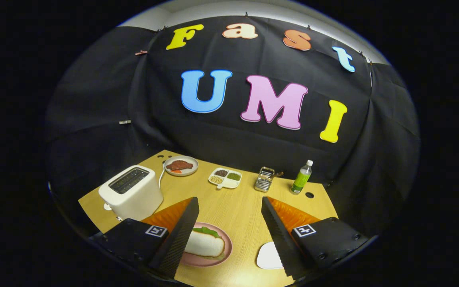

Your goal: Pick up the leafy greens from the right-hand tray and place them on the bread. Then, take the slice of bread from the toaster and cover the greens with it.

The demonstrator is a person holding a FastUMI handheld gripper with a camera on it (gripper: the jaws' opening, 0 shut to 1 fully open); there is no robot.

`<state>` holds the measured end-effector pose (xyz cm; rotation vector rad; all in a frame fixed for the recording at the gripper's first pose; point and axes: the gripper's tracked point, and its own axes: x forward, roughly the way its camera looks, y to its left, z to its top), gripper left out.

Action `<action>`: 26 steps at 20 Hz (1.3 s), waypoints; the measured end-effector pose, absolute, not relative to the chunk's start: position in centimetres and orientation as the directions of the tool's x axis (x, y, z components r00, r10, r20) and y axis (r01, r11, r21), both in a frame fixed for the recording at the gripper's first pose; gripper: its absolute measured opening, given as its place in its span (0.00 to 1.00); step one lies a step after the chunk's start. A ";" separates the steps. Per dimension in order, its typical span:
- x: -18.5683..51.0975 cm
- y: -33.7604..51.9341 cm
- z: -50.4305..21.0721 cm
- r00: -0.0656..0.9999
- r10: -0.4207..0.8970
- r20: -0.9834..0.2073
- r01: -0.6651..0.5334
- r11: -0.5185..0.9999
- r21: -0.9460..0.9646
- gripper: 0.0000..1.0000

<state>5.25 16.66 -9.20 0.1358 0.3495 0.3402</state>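
Between the gripper's (229, 227) two spread fingers, closer to the left one, a pink plate (225, 247) holds a slice of bread (204, 244) with leafy greens (207, 231) peeking out along its far edge; whether a second slice lies beneath cannot be told. The jaws stand wide apart and grip nothing, hanging above the wooden table (233, 207). Just inside the right finger, a small white tray (268, 256) lies partly hidden, and nothing shows on the part in sight. Left of the left finger stands a white toaster (132, 192), its slots dark, its cord running back toward a round plate (181, 166) bearing a brown piece of meat and something orange. Farther back near the table's far edge sit a divided white dish (225, 177) with dark, green and pale fillings, a small metal wire rack (264, 179), and a green bottle (302, 177) with a white cap. Open tabletop stretches from the fingers to those far things, and the table's right corner beyond the bottle is cut at an angle.
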 end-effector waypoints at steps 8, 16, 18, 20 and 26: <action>1.3 16.5 -2.6 0.910 0.375 -0.177 -0.359 0.926 0.117 0.98; -1.3 18.7 -1.4 0.904 0.408 -0.129 -0.393 0.910 0.130 0.98; -1.3 18.8 -1.3 0.901 0.414 -0.129 -0.398 0.908 0.133 0.98; -1.3 18.7 -1.2 0.900 0.417 -0.129 -0.401 0.907 0.131 0.98; -1.1 18.5 -1.2 0.899 0.417 -0.130 -0.402 0.906 0.129 0.98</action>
